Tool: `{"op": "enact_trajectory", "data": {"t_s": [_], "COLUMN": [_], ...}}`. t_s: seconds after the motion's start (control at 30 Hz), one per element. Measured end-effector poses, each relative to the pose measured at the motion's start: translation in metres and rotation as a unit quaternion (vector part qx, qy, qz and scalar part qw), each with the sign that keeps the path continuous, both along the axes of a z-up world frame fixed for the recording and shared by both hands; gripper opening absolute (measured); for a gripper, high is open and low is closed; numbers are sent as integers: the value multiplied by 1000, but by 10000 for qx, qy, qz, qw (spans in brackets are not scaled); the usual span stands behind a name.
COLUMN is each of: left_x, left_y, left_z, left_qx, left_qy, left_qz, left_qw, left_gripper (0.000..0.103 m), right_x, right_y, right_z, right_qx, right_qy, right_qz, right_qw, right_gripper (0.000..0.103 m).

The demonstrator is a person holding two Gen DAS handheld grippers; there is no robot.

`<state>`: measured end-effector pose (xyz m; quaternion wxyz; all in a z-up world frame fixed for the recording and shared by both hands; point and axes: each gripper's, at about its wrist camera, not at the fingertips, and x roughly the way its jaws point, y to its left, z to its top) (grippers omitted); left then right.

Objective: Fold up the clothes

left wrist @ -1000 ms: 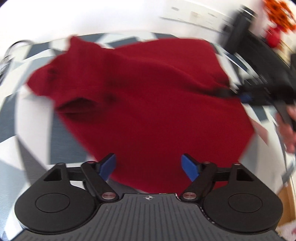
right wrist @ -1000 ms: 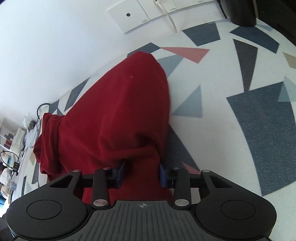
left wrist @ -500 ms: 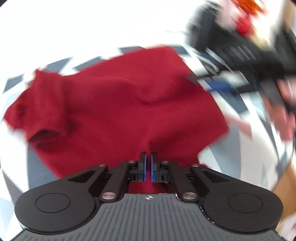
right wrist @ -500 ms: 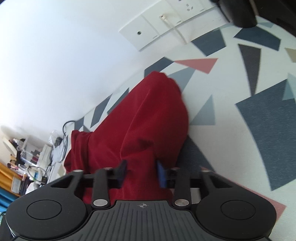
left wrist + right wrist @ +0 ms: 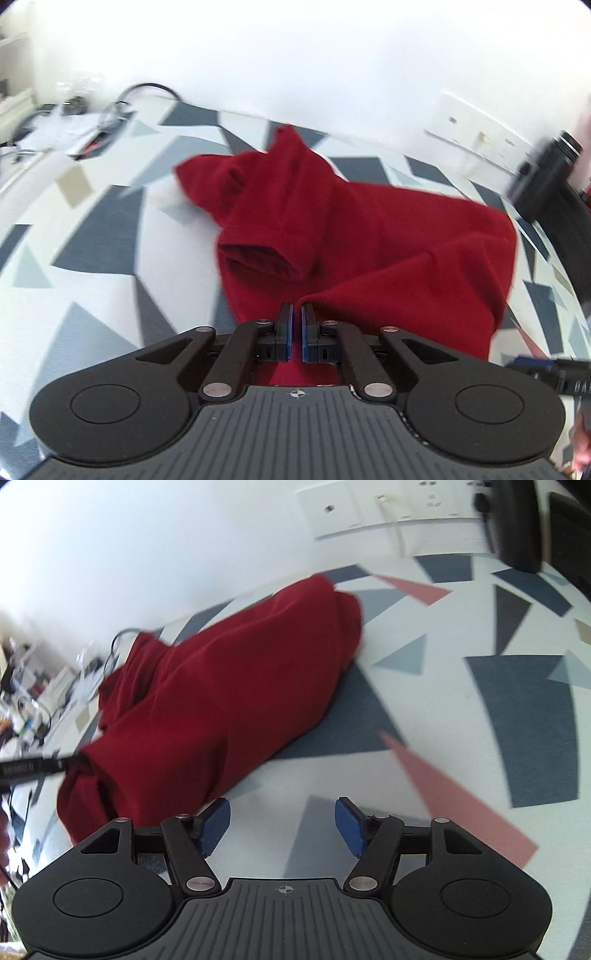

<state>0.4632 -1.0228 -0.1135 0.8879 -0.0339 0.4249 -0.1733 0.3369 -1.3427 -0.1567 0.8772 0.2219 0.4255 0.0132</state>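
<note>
A dark red shirt lies bunched on a table covered with a triangle-patterned cloth. One sleeve opening faces me in the left wrist view. My left gripper is shut on the near edge of the shirt. In the right wrist view the shirt lies left of centre. My right gripper is open and empty just right of the shirt's near end. The left gripper shows as a dark bar at the shirt's left edge.
A white wall with socket plates runs behind the table. A black object stands at the far right. Cables and clutter lie at the far left end. The right gripper tip shows at the right edge.
My right gripper has let go of the shirt and opened, moving off to its right. My left gripper, open a second ago, closed on the shirt's near edge and holds it.
</note>
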Motion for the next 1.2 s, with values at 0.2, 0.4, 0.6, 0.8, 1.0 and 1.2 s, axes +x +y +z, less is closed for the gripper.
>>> {"op": "enact_trajectory", "data": {"t_s": [0.2, 0.4, 0.6, 0.8, 1.0, 1.2], "left_x": [-8, -41, -36, -22, -20, -8], "left_y": [11, -17, -22, 18, 23, 23], "left_z": [4, -8, -24, -10, 20, 22], "left_qx": [-114, -261, -16, -327, -329, -240], "left_qy": [221, 823, 775, 337, -350, -321], "left_qz": [21, -1249, -1166, -223, -154, -237], "left_qw": [9997, 9884, 9902, 9986, 9987, 9989], "left_gripper": [76, 90, 19, 8, 7, 7], "right_x": [17, 34, 51, 32, 18, 14], "right_y": [18, 16, 9, -15, -45, -51], "right_z": [-1, -5, -13, 14, 66, 77], "right_qx": [214, 236, 593, 133, -585, -1050], "right_qy": [-154, -182, -147, -695, -1636, -1887], "right_qz": [136, -147, -622, -1375, -2134, -2239], "right_qw": [9996, 9994, 9962, 9880, 9614, 9504], "right_gripper": [60, 55, 14, 2, 3, 63]}}
